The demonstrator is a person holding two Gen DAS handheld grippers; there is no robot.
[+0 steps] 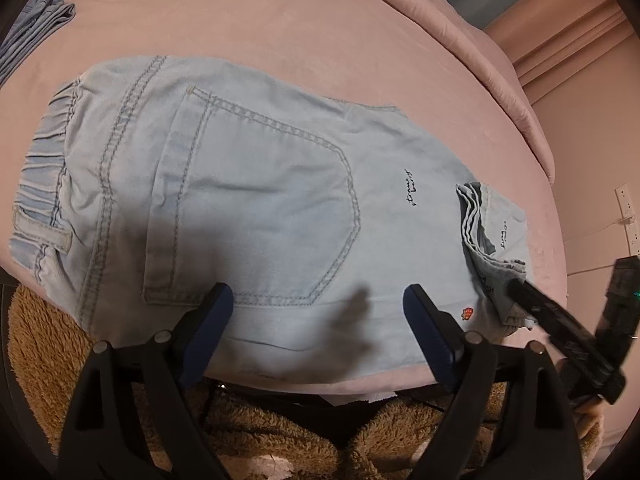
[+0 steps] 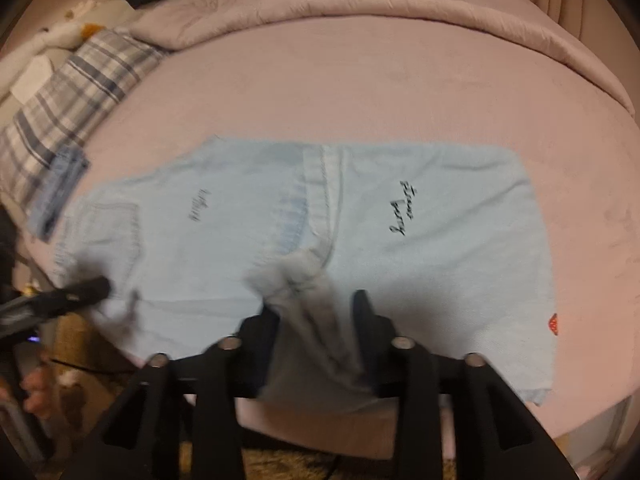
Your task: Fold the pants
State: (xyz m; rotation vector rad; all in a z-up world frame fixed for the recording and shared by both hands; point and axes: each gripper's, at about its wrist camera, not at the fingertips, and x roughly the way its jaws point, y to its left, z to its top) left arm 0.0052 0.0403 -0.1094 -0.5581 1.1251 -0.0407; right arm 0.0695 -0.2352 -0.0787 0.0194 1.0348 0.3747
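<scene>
Left wrist view: we see the pants point(image 1: 248, 184), pale denim, lying flat on the pink bed point(image 1: 320, 20), waistband at picture left and the folded leg end at picture right, so the long axis runs crosswise to both claws. The left gripper point(image 1: 318, 304) stands wide, nothing between its fingers, hovering over the near edge beside the back pocket point(image 1: 256, 200).

Right wrist view, blurred: the right gripper point(image 2: 316, 312) is about half open, with a bunched hem corner point(image 2: 296, 280) lying between the fingers. We cannot tell whether the pads touch the cloth; we read it as loose, not pinched. In the left view this gripper sits at the leg-end corner.

Judgement: the next fold turns on the leg end, which lies nearest the right hand; the waistband end falls to the left. Neither claw has a hold on the cloth.
</scene>
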